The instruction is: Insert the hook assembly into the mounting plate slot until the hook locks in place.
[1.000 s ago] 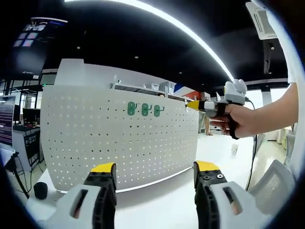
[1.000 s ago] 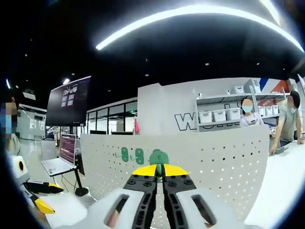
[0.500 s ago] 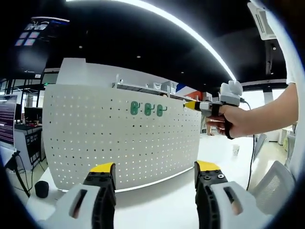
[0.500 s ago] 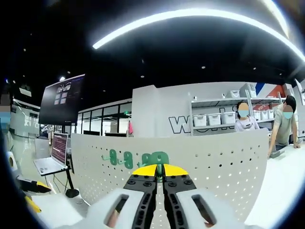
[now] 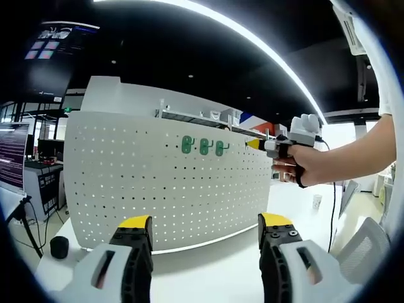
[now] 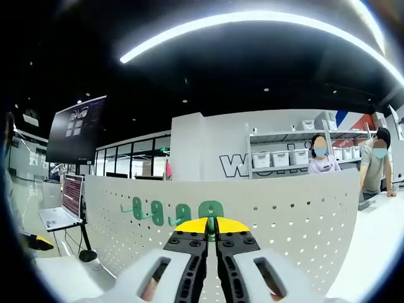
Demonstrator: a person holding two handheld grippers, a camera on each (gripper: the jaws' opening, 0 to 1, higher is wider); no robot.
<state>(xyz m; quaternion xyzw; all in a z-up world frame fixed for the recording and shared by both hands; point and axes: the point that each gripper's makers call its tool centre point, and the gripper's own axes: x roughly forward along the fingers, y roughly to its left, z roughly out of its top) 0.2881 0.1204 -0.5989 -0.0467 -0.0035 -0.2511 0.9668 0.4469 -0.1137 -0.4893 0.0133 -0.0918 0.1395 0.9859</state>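
White perforated mounting plate (image 5: 164,183) stood upright on the surface (image 5: 208,265), straight ahead of both claws. Green hooks (image 5: 203,148) already sat high on it. Right claw (image 6: 212,226) nearer, clamped on a green hook assembly (image 6: 210,209) pointing at the plate, long axis unclear. Left claw (image 5: 203,222) spread wide, holding nothing.

We saw a white pegboard (image 5: 164,183) dotted with small holes, green hooks (image 5: 203,148) on it, yellow-tipped black jaws on each white tool (image 5: 205,240), and a white worktop (image 5: 208,268).
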